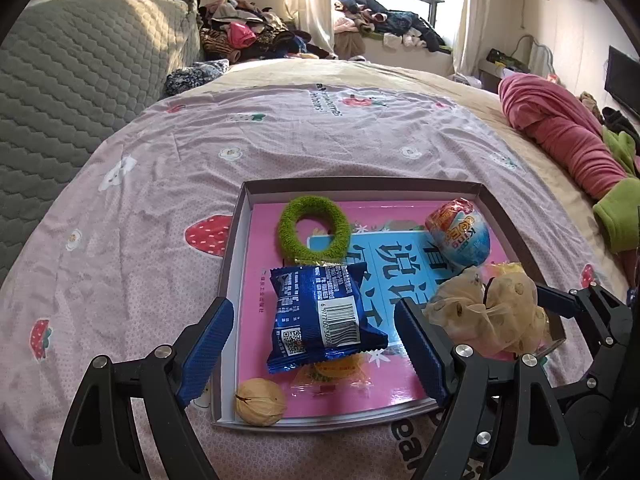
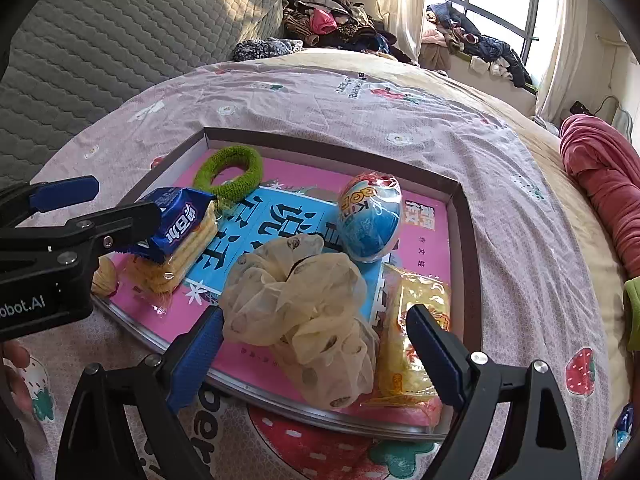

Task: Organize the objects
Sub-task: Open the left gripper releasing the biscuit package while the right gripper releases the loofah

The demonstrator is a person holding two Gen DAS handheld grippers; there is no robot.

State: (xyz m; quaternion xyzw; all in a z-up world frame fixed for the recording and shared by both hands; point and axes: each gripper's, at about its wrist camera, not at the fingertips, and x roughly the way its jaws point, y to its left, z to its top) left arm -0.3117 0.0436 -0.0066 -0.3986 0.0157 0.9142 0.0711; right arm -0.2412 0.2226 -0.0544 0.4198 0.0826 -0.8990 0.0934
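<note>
- While both grippers hang over a shallow cardboard tray [image 1: 505,216] on a strawberry-print bedsheet [image 1: 200,136], neither has hold of anything.
- The left gripper [image 1: 316,332] has its jaws spread wide, and the blue snack packet [image 1: 324,316] lies between them, clear of both blue pads; in the right wrist view it rests on top of a yellow wafer pack [image 2: 176,264].
- Just below the left gripper's left pad, a walnut [image 1: 260,402] sits in the tray's near corner.
- Beyond the left jaws, past the blue packet, a green fuzzy hair ring [image 1: 314,228] lies flat on the pink book cover [image 1: 260,280] lining the tray.
- The right gripper [image 2: 316,344] also stands wide open, with a cream dotted scrunchie [image 2: 300,320] between its jaws; whether the left pad brushes the fabric I cannot tell, and the right pad is apart from it.
- Against the right jaw's inner side lies a yellow snack sachet [image 2: 404,344], partly under the scrunchie.
- Ahead of the right jaws, just past the scrunchie, a foil-wrapped chocolate egg [image 2: 370,216] rests on the book cover.
- A person's fingers [image 2: 16,368] show at the left edge of the right wrist view.
- A pink blanket [image 1: 560,132] lies well to the right of both grippers.
</note>
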